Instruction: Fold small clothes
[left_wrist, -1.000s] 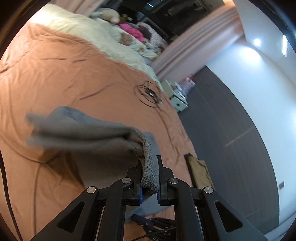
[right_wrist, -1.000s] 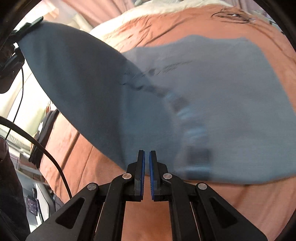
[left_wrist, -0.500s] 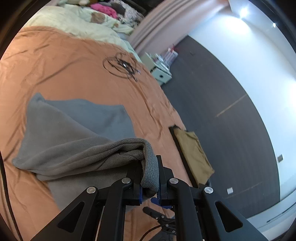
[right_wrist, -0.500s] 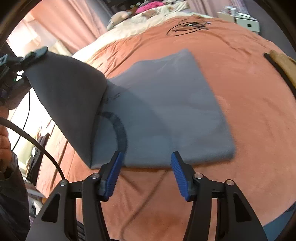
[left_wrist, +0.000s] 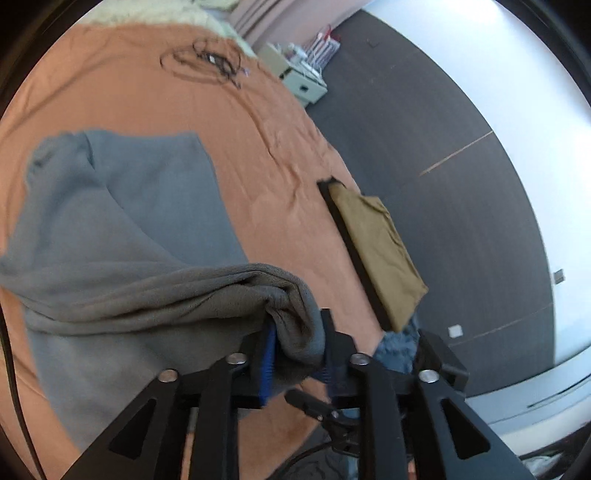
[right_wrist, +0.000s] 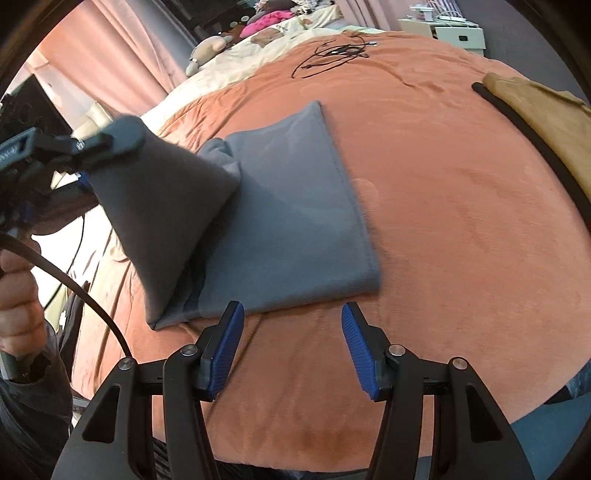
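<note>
Our left gripper (left_wrist: 297, 356) is opening, grey garment (left_wrist: 122, 236) bunched between its pads. Our right gripper (right_wrist: 291, 349) gapes empty, the garment's edge just ahead.

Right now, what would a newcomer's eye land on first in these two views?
The grey garment, half folded on the orange bedspread, one corner lifted off it by the left gripper, whose jaws are opening with the bunched cloth between them. The right gripper hangs open and empty over the near edge. A tan folded piece lies at the bed's right edge.

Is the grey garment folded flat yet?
Not yet: the grey garment lies mostly flat, but one corner is lifted in the left tool.
</note>
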